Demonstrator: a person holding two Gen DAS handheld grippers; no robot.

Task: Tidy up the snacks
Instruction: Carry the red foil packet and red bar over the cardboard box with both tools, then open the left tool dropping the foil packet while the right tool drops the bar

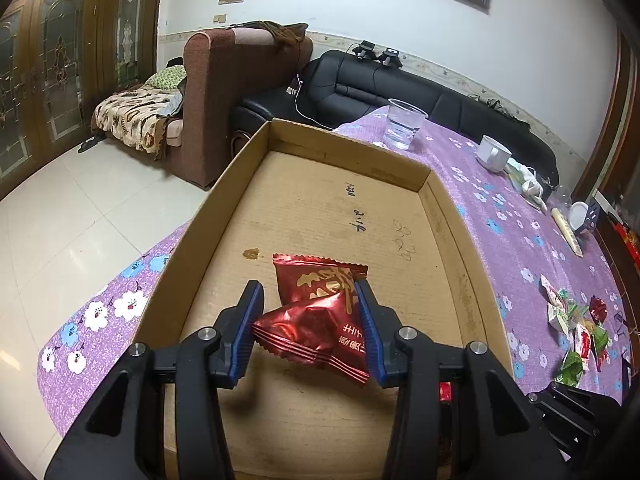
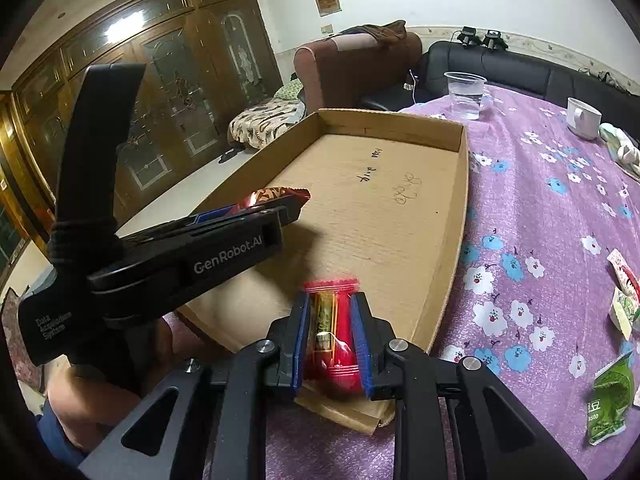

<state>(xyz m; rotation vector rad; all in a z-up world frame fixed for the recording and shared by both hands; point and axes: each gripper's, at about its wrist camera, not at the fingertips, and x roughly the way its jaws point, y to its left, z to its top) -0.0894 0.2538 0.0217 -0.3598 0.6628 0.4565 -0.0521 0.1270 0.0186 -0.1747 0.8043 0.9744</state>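
A shallow cardboard tray (image 1: 348,148) lies on the purple flowered tablecloth (image 1: 520,240). My left gripper (image 1: 307,286) hangs just over the tray floor, shut on a dark red foil snack packet (image 1: 312,332) whose shadow falls below it. A second dark red packet (image 1: 316,276) lies flat on the tray floor right behind. In the right wrist view my right gripper (image 2: 332,300) is over the tray's (image 2: 464,184) near edge, its blue pads (image 2: 302,340) pressed on a bright red candy (image 2: 340,332) with a gold stripe. The left gripper (image 2: 294,206) crosses in from the left there with its foil packet (image 2: 276,195).
Loose snack packets (image 1: 576,328) lie in a pile on the cloth to the tray's right, among them a green one (image 2: 608,404). A plastic cup of water (image 1: 402,124) and a white mug (image 1: 494,154) stand beyond the tray. A black sofa (image 1: 400,84) runs behind the table.
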